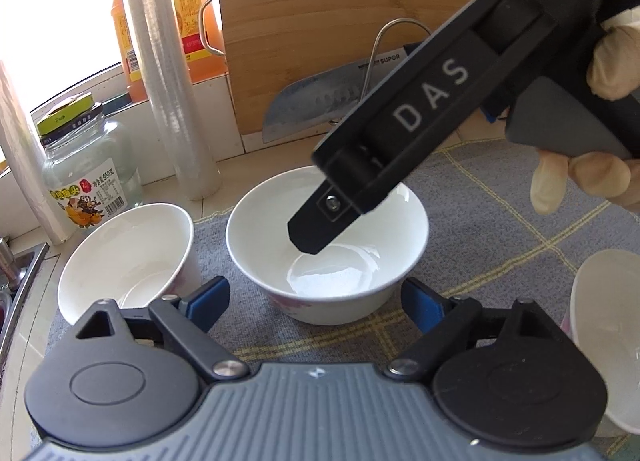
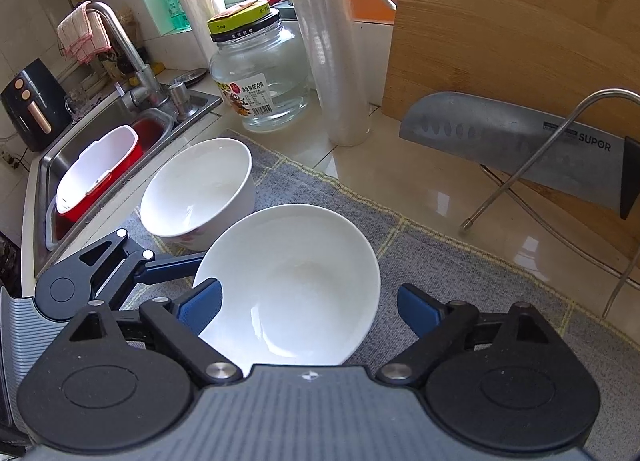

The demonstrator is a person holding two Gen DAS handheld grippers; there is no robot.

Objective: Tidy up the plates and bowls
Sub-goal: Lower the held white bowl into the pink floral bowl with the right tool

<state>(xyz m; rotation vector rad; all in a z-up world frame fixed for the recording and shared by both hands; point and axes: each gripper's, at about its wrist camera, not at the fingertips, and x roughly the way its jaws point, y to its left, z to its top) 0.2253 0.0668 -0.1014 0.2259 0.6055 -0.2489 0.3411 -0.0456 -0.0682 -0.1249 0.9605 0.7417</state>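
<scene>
As the right gripper (image 2: 310, 307) straddles the near bowl (image 2: 288, 285), unclenched, an off-centre pinch could tip it against its neighbour (image 2: 198, 191).

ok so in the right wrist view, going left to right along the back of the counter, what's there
faucet → glass jar → roll of cling film → cutting board with the knife leaning on it
</scene>
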